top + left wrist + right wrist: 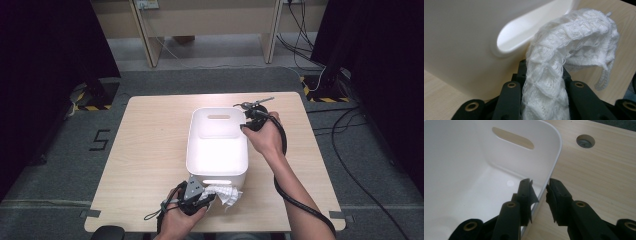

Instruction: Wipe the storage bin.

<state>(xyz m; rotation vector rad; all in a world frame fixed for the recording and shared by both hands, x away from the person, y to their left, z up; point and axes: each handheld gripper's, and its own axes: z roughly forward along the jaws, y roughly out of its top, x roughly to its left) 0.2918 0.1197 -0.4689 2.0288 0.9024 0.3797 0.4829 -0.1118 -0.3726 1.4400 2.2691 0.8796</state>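
Observation:
A white plastic bin (191, 145) stands at the middle of the wooden table (145, 150); I see nothing inside it. My left gripper (202, 197) is at the bin's near wall, shut on a white knitted cloth (225, 194). In the left gripper view the cloth (564, 50) rises from between the jaws of the left gripper (543, 75) and arches over beside the bin's handle slot (524, 37). My right gripper (246, 125) is at the bin's far right corner. Its jaws straddle the rim (557, 150) of the bin. The right gripper (540, 188) is open, with a gap on the outer side.
A round cable hole (585, 140) sits in the tabletop just beyond the bin's far right corner. Bare wood lies left of the bin (150, 130) and right of it (300, 150). Cables (345, 120) trail on the floor to the right. Wooden furniture legs (150, 45) stand behind the table.

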